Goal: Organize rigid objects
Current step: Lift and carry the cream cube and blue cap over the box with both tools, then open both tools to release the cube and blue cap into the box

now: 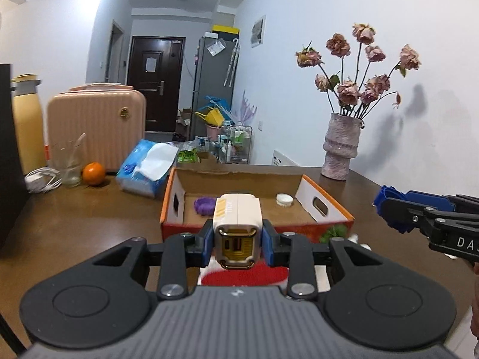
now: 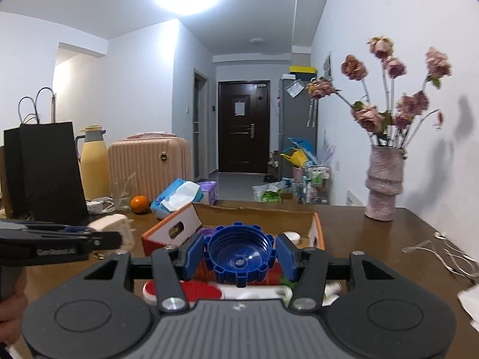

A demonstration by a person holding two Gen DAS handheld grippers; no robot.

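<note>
My left gripper (image 1: 238, 243) is shut on a white and gold charger block (image 1: 236, 224), held in the air just in front of an open orange cardboard box (image 1: 326, 206). In the box lie a purple ridged piece (image 1: 204, 205) and a white cap (image 1: 284, 199). My right gripper (image 2: 239, 255) is shut on a big blue screw cap (image 2: 239, 254), its hollow side towards the camera, also held in front of the box (image 2: 167, 230). The right gripper shows at the right edge of the left wrist view (image 1: 389, 206); the left gripper with the charger shows at the left of the right wrist view (image 2: 119, 234).
On the brown table (image 1: 89, 209) stand a vase of dried roses (image 1: 341, 146), a tissue pack (image 1: 146, 167), an orange (image 1: 93, 173), a glass (image 1: 67, 166), a pink suitcase (image 1: 95, 125), a yellow flask (image 1: 27, 119) and a black bag (image 2: 45, 173). White cords (image 2: 449, 254) lie at right.
</note>
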